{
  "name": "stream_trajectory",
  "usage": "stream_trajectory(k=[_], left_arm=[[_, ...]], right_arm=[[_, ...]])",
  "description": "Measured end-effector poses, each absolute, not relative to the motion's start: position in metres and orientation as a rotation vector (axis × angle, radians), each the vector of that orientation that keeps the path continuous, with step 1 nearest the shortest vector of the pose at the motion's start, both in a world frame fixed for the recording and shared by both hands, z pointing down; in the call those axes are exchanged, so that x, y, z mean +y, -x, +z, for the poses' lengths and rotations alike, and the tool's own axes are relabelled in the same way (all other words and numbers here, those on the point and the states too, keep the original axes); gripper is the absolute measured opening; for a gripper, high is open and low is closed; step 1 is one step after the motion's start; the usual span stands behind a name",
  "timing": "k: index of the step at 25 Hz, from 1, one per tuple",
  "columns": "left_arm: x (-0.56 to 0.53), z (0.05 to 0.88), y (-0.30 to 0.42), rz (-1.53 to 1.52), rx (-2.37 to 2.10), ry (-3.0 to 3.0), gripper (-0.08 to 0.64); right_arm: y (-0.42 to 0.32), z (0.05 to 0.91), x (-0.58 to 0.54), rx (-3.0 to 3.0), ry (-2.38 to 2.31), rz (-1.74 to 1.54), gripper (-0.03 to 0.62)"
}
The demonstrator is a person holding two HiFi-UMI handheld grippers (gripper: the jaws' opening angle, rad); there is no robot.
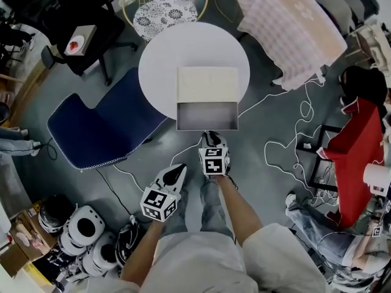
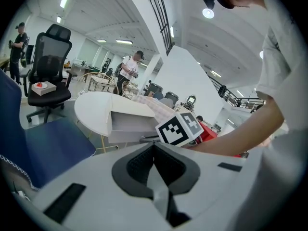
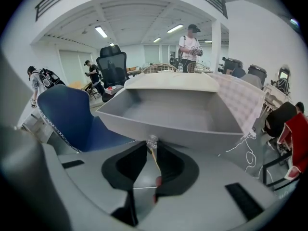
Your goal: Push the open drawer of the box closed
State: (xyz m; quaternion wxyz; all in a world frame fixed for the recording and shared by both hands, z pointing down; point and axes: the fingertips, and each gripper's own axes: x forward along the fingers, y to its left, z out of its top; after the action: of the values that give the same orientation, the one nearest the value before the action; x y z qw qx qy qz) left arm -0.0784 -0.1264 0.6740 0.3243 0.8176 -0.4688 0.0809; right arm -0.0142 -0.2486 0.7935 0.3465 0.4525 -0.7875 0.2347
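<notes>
Open drawer [image 1: 206, 116], right tongs [image 1: 212, 137] at its front
It sticks out of the box [image 1: 206, 83] on the counter [image 1: 159, 66], toward us. We have the right tongs narrowed on its small knob [image 3: 152, 140], so the push runs straight ahead. Our left tongs [image 1: 180, 168] are closed, empty and farther back.

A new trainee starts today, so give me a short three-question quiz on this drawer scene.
1. True or false: the grey drawer of the cream box on the round white table is fully shut.
2. The right gripper pinches: A the table rim, B the drawer's small clear knob, C nothing?
3. Fill in: the left gripper's jaws are ____.
Key: 1 false; 2 B; 3 together.
</notes>
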Motion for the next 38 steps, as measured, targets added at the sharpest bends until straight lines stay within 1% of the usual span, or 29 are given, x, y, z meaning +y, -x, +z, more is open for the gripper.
stream_trajectory(k=[16,38], left_arm=[[-0.126,0.68,0.063,0.204,-1.206,-2.143,0.012],[-0.123,0.691,0.074,0.253,-1.206,-2.11,0.012]], right_arm=[[0.009,0.791,-0.26,-2.039,-1.162,0.599,0.075],[0.032,0.79,-0.353,-2.077,-1.224,0.591,0.075]])
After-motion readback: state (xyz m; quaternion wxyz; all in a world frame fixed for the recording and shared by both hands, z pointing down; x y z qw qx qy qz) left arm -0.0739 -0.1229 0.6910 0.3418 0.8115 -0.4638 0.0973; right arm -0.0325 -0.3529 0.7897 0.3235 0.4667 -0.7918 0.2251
